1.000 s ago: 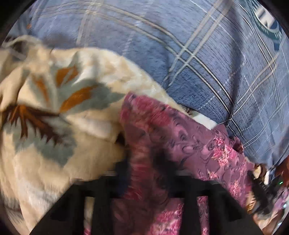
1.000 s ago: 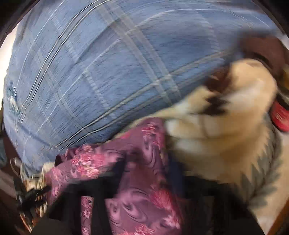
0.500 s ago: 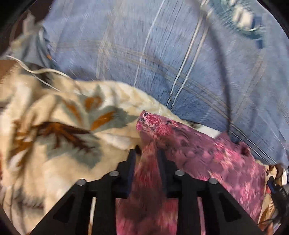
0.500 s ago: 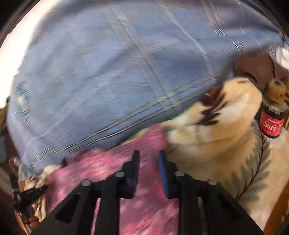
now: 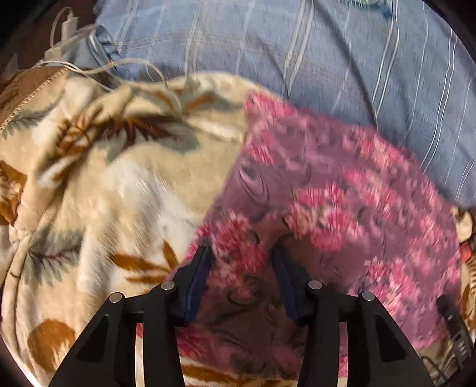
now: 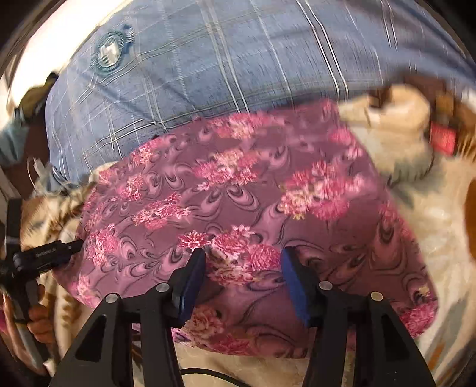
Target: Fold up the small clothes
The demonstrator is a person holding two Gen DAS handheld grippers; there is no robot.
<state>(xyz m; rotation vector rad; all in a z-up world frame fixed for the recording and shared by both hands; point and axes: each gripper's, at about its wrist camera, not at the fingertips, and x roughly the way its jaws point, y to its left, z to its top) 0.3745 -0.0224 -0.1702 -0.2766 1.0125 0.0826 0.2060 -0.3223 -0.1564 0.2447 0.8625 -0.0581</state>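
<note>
A purple cloth with pink flowers point(image 5: 342, 208) lies spread flat on a cream blanket with leaf print point(image 5: 89, 193). It also shows in the right wrist view point(image 6: 238, 202). My left gripper point(image 5: 242, 253) is open just above the cloth's near left part, with nothing between the blue pads. My right gripper point(image 6: 244, 256) is open above the cloth's near edge, also empty. The left gripper's tip point(image 6: 50, 253) shows at the left of the right wrist view, beside the cloth's edge.
A blue plaid pillow point(image 5: 297, 53) with a round emblem point(image 6: 108, 56) lies behind the cloth. White cables and a charger point(image 5: 71, 26) lie at the far left. A dark bottle with a red label point(image 6: 443, 140) stands at the right, blurred.
Both grippers were shut on the purple cloth and have opened and let it go. The cloth, bunched and lifted before, now lies spread flat on the blanket.
</note>
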